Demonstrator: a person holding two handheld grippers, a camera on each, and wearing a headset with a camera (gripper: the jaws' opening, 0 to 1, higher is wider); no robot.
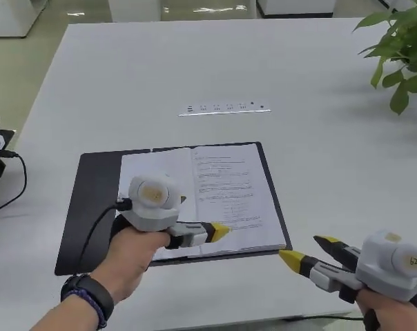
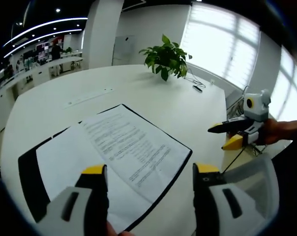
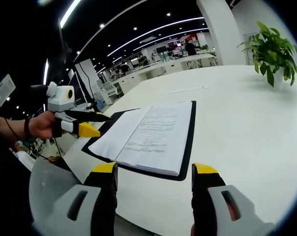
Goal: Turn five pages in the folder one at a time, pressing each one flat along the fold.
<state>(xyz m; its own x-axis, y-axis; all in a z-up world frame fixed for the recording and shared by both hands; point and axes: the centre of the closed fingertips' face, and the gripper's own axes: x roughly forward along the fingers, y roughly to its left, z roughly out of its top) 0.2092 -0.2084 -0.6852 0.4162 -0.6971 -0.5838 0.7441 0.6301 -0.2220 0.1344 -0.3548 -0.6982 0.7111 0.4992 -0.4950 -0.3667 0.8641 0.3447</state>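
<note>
One folder (image 1: pixel 94 200) lies open on the table (image 1: pixel 319 158), straight ahead of the left tongs (image 2: pixel 148 169) and ahead-left of the right tongs (image 3: pixel 156 169). Left tongs: jaws apart, empty, hovering over the folder's near edge by the fold, probably placed to steady or press there. Right tongs: jaws apart, empty, just off the near right corner, likely staged to lift the right page (image 1: pixel 229 186). Count: two tongs, one folder, two page faces showing, one plant (image 1: pixel 402 48) far beyond the right tongs.
</note>
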